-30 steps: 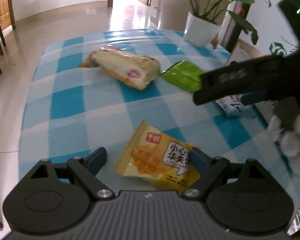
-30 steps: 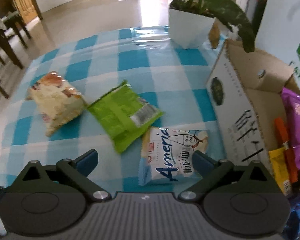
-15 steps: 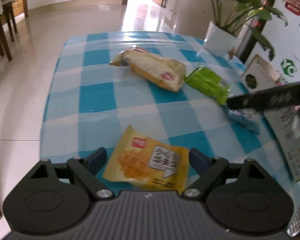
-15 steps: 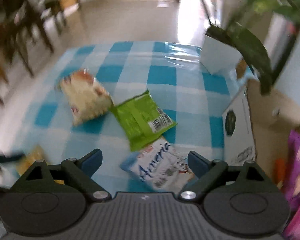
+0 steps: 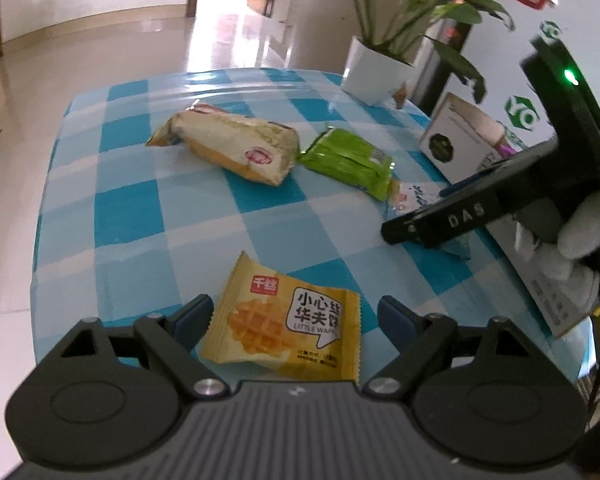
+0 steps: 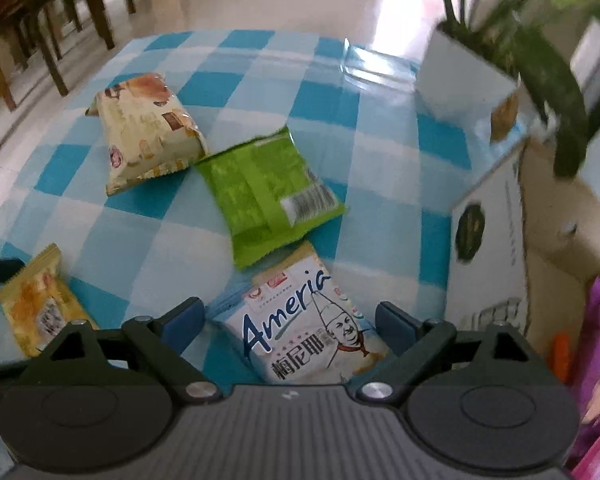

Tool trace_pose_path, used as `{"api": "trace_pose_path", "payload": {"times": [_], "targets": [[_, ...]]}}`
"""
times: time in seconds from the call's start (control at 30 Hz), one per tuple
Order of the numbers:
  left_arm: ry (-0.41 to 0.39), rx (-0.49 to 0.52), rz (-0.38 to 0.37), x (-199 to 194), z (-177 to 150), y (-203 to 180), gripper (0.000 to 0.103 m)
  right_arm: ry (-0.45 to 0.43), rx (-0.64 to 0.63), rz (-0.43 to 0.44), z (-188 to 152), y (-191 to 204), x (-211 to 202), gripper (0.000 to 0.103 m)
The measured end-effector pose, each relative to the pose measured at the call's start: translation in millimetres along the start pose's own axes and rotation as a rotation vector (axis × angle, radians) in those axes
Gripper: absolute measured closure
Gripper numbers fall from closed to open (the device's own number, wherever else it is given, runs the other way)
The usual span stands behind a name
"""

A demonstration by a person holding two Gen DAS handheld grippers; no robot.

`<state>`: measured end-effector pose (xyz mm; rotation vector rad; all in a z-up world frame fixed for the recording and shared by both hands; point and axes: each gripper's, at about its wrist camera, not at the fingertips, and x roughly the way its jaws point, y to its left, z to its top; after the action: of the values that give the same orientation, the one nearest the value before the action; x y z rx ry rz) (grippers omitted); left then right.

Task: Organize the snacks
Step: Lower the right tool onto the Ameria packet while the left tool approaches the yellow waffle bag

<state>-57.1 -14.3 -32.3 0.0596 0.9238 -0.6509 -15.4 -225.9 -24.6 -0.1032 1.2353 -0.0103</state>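
- Where the left gripper [image 5: 294,320] hangs over the near edge of the table [image 5: 124,208], its jaws stand wide with the yellow waffle packet [image 5: 286,326] lying flat between them; the pads press on nothing, and the packet's near edge is cut off by the gripper body.
- The right gripper [image 6: 288,322] is closing its jaws, though they are far apart, with the white and blue snack packet [image 6: 300,328] between them and clear of both pads (its lower end is hidden under the gripper body).
- From the left wrist view that same packet is mostly covered by the right gripper's black finger, and only a pale corner shows.
- A gloved hand [image 5: 572,240] holds the right gripper at the right edge of the left view, partly cut off.
- The green packet [image 6: 266,192] lies just beyond the white and blue one, its near corner overlapping it.
- The cream bread packet [image 6: 146,136] lies beside the green one at the left; whether they touch is hard to tell.
- To the right stands an open cardboard box [image 6: 496,248] with a purple bag [image 6: 598,344] and an orange item inside (both blurred and cropped by the frame edge).
- At the far end of the table sits a white plant pot [image 5: 374,74]; in the right view it is smeared by blur.
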Motion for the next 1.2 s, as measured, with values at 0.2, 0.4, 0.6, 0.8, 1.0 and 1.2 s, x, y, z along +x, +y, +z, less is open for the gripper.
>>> {"api": "trace_pose_path", "payload": {"times": [0.2, 0.4, 0.6, 0.8, 1.0, 1.2], "targets": [[0.01, 0.047, -0.05, -9, -2, 6, 0.015, 0.064, 0.038, 0.08, -3, 11, -7, 0.01], [0.022, 0.201, -0.071, -19, -6, -3, 0.014, 0.091, -0.001, 0.153, -10, 11, -13, 0.009], [0.062, 0.448, -0.074, -8, -11, -17, 0.016, 0.07, -0.076, 0.102, -20, 13, -14, 0.01], [0.081, 0.65, -0.113, -6, -2, -21, 0.016, 0.061, -0.105, 0.088, -23, 14, -15, 0.012], [0.108, 0.864, -0.178, -4, 9, -23, 0.016, 0.062, -0.1, 0.086, -21, 14, -13, 0.012], [0.226, 0.976, -0.271, 15, 12, -20, 0.018, 0.062, -0.111, 0.081, -21, 15, -13, 0.012]]}}
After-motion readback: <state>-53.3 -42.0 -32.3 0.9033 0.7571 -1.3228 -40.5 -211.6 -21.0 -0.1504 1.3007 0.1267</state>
